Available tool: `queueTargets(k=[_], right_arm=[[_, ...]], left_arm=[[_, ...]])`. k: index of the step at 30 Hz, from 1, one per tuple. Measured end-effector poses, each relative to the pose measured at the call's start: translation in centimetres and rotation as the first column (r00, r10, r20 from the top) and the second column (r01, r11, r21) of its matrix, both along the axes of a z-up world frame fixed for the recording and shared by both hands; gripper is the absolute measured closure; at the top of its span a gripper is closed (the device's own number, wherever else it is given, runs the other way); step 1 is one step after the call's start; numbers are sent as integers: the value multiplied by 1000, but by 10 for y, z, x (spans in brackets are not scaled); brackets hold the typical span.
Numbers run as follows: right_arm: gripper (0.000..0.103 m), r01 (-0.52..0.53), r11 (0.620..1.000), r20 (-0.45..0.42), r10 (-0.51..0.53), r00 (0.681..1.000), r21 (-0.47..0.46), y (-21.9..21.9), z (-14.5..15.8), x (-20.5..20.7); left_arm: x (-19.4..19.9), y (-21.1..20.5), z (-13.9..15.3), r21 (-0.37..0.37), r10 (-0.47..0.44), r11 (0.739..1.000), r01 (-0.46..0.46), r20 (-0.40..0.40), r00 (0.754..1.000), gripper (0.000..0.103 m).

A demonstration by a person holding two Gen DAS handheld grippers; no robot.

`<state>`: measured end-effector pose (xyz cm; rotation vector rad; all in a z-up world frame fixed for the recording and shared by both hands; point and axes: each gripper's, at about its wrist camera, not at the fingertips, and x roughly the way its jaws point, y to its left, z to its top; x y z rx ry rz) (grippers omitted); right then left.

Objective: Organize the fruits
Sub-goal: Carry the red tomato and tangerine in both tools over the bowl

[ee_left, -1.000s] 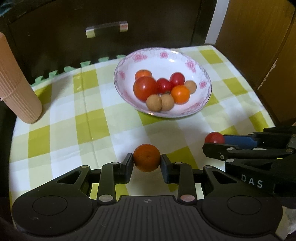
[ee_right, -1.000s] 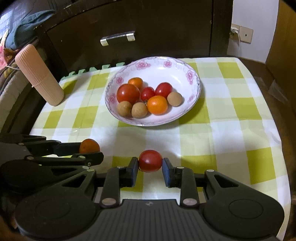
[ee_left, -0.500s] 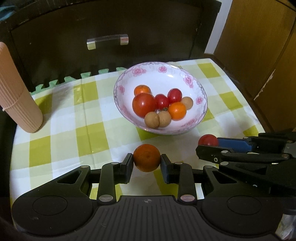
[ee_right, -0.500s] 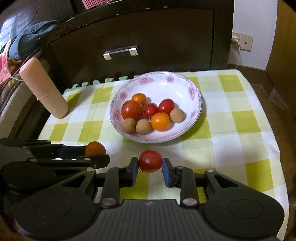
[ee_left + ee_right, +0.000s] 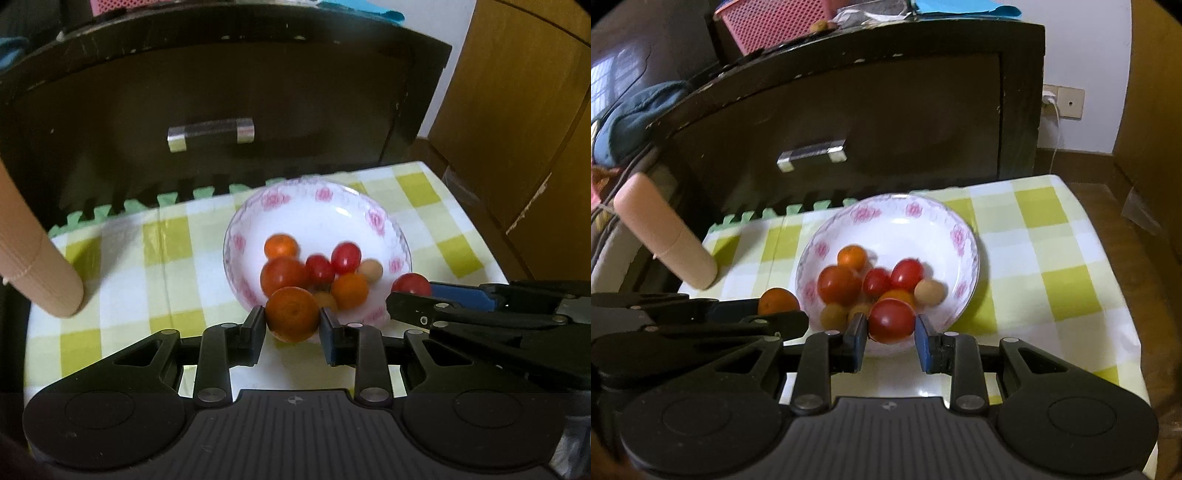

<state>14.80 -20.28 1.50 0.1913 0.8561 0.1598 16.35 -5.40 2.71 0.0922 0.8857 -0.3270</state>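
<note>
A white bowl with pink flowers (image 5: 325,199) (image 5: 905,210) stands on the checked cloth and holds several tomatoes, small oranges and brown fruits. My left gripper (image 5: 293,319) is shut on a small orange (image 5: 291,314), held above the bowl's near rim. My right gripper (image 5: 891,326) is shut on a red tomato (image 5: 891,320), also raised over the bowl's near rim. In the left wrist view the right gripper's tomato (image 5: 410,284) shows at the right. In the right wrist view the orange (image 5: 777,301) shows at the left.
A beige ribbed cylinder (image 5: 33,266) (image 5: 663,238) stands at the left of the yellow-and-white cloth (image 5: 1052,258). A dark cabinet with a metal handle (image 5: 812,155) rises right behind the table. Wooden furniture (image 5: 535,110) stands on the right.
Both grippers have risen and tilted with their fruits, so the bowl now lies lower and nearer behind the fingertips. The cabinet fills more of each view.
</note>
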Motion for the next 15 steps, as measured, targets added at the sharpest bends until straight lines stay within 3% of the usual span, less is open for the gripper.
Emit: queueTargets(k=[15], right_arm=[[75, 33, 999, 9, -33, 999, -5, -12, 1, 50]], left_arm=[[44, -17, 6, 22, 17, 1000, -17, 18, 1000, 66]])
